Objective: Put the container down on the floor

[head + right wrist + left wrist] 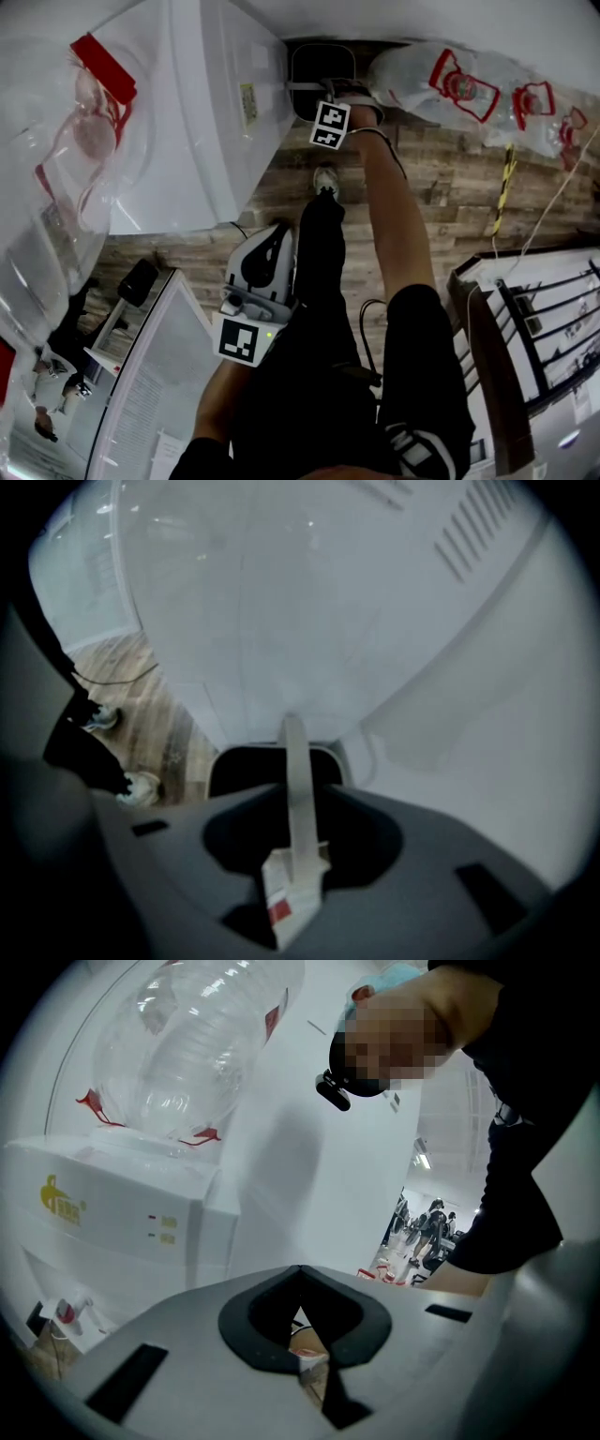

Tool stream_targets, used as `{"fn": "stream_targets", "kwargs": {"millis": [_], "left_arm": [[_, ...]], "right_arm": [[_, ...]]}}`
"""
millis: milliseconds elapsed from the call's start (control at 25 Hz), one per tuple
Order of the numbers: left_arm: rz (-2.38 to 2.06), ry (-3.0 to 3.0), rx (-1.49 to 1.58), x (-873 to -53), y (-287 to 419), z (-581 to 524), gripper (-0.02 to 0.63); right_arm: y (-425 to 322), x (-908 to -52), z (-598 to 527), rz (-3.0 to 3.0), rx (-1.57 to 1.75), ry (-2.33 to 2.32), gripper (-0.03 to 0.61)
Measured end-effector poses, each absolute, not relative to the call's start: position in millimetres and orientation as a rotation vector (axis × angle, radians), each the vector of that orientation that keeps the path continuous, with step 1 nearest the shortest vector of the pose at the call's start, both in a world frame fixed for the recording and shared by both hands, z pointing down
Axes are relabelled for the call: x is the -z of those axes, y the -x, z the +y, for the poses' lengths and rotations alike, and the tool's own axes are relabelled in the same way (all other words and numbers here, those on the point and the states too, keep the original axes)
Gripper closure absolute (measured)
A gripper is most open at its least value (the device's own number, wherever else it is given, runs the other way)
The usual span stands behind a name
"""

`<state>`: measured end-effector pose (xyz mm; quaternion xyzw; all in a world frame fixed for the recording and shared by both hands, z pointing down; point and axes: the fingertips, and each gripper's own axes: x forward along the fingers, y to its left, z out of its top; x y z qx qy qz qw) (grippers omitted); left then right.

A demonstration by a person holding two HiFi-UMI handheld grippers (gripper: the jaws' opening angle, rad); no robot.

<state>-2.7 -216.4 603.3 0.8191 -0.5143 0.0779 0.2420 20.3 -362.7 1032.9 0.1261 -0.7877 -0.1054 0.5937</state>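
Note:
A black container (pixel 314 64) with a rounded rim hangs low over the wooden floor (pixel 450 197), close beside the white water dispenser (pixel 197 122). My right gripper (pixel 324 94), at the end of an outstretched arm, is shut on the container's thin grey handle (pixel 295 780). In the right gripper view the handle runs straight from the right gripper (pixel 292 878) to the container (pixel 234 766). My left gripper (pixel 272 246) is held near the person's waist, jaws together and holding nothing. The left gripper (pixel 307 1358) points up towards the dispenser (pixel 112 1222).
A large clear water bottle (pixel 66 141) sits upturned on the dispenser. More clear bottles with red labels (pixel 469 84) lie on the floor at the far right. A dark wire rack (pixel 539 328) stands at the right, a white cabinet (pixel 150 403) at the lower left. The person's shoe (pixel 325 178) is below the container.

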Motion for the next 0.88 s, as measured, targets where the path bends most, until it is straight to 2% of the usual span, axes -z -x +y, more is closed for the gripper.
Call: {"fn": "stream_targets", "kwargs": {"millis": [360,480,760,880], "left_arm": [[-1.395,-2.284,-0.155,-552,10,-169,0.583],[-1.402,-2.33,-0.108,-528,18,-148,0.583],[-1.372,-2.395,-0.071,-474,41,-94,0.583],[-1.336,-2.414,-0.021,-458,50,-66,0.583]], "right_arm": [[-47,-956,-326,-1.82,0.226,-0.399,0.446],[-60,-926,-302,-1.85,0.002,-0.54,0.453],[-69,-824,-233,-1.94,-0.634,-0.946,0.525],[-63,-764,-209,-2.02,-0.763,-1.087,0.531]]}}
